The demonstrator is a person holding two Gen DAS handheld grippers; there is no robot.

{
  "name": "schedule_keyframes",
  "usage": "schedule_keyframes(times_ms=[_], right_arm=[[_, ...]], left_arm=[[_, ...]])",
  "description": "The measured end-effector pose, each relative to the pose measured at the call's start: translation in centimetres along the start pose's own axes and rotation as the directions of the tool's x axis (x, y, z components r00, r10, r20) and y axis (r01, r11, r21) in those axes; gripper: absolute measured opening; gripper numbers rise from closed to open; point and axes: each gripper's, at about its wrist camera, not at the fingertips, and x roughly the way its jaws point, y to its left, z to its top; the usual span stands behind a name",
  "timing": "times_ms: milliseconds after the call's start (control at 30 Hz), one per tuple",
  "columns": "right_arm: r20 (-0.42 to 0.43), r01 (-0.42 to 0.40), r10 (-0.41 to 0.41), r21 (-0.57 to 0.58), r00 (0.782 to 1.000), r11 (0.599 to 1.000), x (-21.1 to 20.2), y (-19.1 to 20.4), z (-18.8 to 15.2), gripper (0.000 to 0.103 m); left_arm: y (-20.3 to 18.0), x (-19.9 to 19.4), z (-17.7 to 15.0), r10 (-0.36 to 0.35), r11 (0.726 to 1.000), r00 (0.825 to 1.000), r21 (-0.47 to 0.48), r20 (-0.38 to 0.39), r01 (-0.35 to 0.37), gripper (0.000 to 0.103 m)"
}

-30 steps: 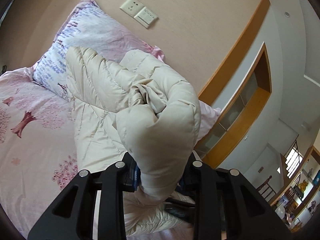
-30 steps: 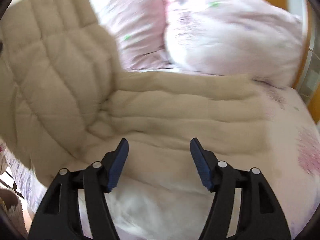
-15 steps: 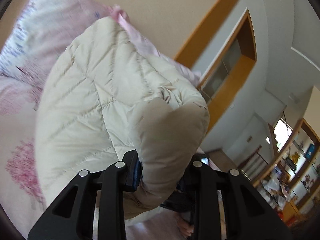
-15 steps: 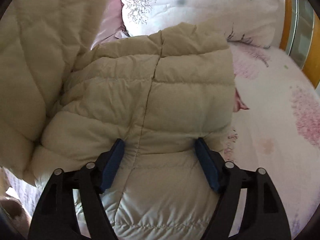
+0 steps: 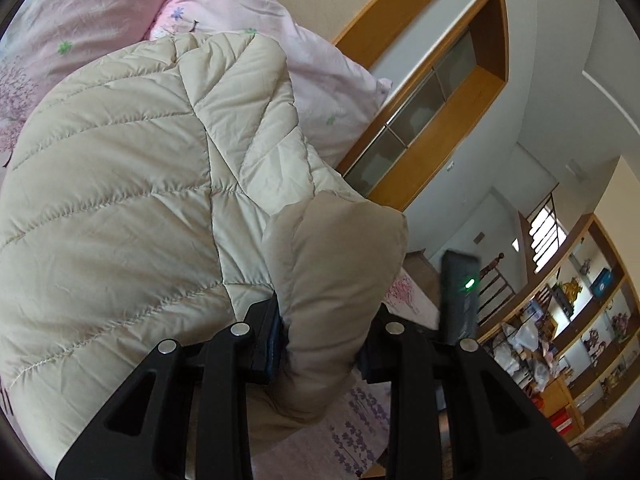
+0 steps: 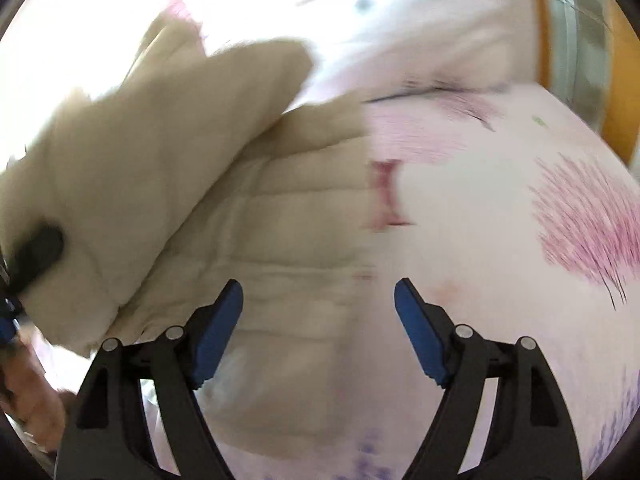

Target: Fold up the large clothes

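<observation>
Left gripper clamps a puffy jacket fold, while the spread, empty right gripper hovers just above the jacket's flat half.

both grippers: black frames, silver screws, blue pads on jaws, seemingly identical.

A pink floral bed with pillows, wood-framed window, cluttered shelves beyond.
</observation>
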Motion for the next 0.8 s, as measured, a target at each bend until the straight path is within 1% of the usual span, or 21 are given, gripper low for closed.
schedule_keyframes(times_ms=[33,67,100,167,233,267,300,333,367,400,467,533,567,600,667,733,800], right_arm=[[-0.002,-0.025,0.025,0.051,1.000,0.998,-0.2,-1.2,0.1,0.076],[-0.008,-0.059,0.060,0.109,0.998,0.992,-0.1,-2.5,0.2,0.068],[-0.024,-0.108,0.114,0.179,0.993,0.978,0.3,-3.8,0.2,0.058],[-0.057,-0.207,0.232,0.287,0.971,0.935,1.8,-5.6,0.3,0.050],[-0.083,-0.218,0.254,0.306,0.964,0.927,2.9,-5.5,0.4,0.050],[-0.094,-0.217,0.256,0.307,0.962,0.927,3.5,-5.4,0.6,0.045],[-0.091,-0.227,0.265,0.304,0.960,0.925,3.5,-4.7,0.5,0.028],[-0.088,-0.250,0.287,0.298,0.954,0.921,3.7,-4.1,0.6,0.015],[-0.084,-0.267,0.303,0.293,0.949,0.918,3.8,-3.7,0.9,0.009],[-0.075,-0.258,0.289,0.276,0.954,0.926,3.9,-3.3,1.6,0.006],[-0.071,-0.238,0.262,0.244,0.962,0.940,4.3,-2.4,2.7,0.005],[-0.080,-0.225,0.250,0.239,0.965,0.945,4.9,-1.9,3.7,0.004],[-0.085,-0.221,0.247,0.241,0.965,0.945,5.2,-1.9,4.0,0.004],[-0.093,-0.218,0.246,0.245,0.965,0.945,5.8,-2.2,4.4,0.004],[-0.125,-0.199,0.236,0.255,0.964,0.946,7.1,-2.8,4.8,0.005],[-0.141,-0.168,0.208,0.256,0.968,0.952,6.8,-3.6,4.5,0.012],[-0.128,-0.116,0.153,0.257,0.980,0.959,5.7,-4.6,4.2,0.027]], left_arm=[[-0.2,0.3,0.0,0.004,1.000,1.000,0.010,-0.006,-0.004,0.028],[-0.4,0.6,-0.2,0.011,1.000,1.000,0.026,-0.018,-0.011,0.028],[-0.6,1.0,-0.4,0.014,0.999,0.999,0.034,-0.028,-0.013,0.028],[-0.6,1.3,-0.5,0.011,1.000,0.999,0.030,-0.043,-0.010,0.028],[-0.4,1.3,-0.6,0.006,1.000,0.999,0.016,-0.045,-0.006,0.028],[-0.2,1.2,-0.5,0.005,1.000,0.999,0.014,-0.044,-0.004,0.028],[-0.3,1.2,-0.5,0.004,1.000,0.999,0.015,-0.043,-0.003,0.028],[-0.3,1.1,-0.6,0.003,1.000,0.999,0.020,-0.043,-0.003,0.028],[-0.5,1.2,-0.6,0.002,0.999,0.999,0.035,-0.046,0.000,0.028],[-0.8,1.4,-0.7,0.000,0.999,0.999,0.051,-0.052,0.003,0.028],[-1.4,1.9,-1.1,-0.013,0.996,0.997,0.090,-0.078,0.020,0.028],[-2.1,2.6,-1.6,-0.026,0.991,0.993,0.130,-0.113,0.041,0.028],[-2.6,2.9,-2.0,-0.017,0.986,0.992,0.160,-0.126,0.037,0.028],[-2.9,3.2,-2.4,0.015,0.981,0.991,0.193,-0.131,0.011,0.028],[-3.0,4.1,-2.7,0.074,0.973,0.987,0.227,-0.145,-0.039,0.028],[-2.9,4.9,-2.9,0.106,0.970,0.980,0.236,-0.167,-0.064,0.029],[-2.7,5.5,-3.2,0.128,0.965,0.975,0.251,-0.179,-0.081,0.029]])
